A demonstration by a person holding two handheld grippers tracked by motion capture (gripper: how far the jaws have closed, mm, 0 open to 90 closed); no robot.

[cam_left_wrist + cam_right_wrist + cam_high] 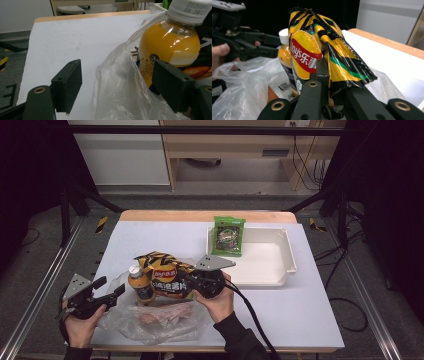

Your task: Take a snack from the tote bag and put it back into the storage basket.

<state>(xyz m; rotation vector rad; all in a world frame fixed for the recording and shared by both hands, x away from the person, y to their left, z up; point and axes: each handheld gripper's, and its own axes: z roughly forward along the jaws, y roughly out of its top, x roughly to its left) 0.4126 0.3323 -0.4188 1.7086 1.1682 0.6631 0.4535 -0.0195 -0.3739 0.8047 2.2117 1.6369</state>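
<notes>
A yellow and black Lay's chip bag (162, 272) (312, 50) stands upright at the front middle of the table, and my right gripper (187, 282) (325, 80) is shut on its lower edge. An orange juice bottle (140, 285) (170, 47) (284, 52) with a white cap stands just left of the chips. Both rest at the mouth of a clear plastic bag (150, 322) (120, 87) (242, 87). My left gripper (111, 286) (120, 82) is open, its jaws wide apart on either side of a fold of the plastic, which they do not press.
A white tray (290, 255) sits at the back right, with a green snack packet (229, 236) leaning over its far left rim. A pinkish packet (160, 316) lies inside the plastic bag. The white tabletop (300, 310) has free room at the front right.
</notes>
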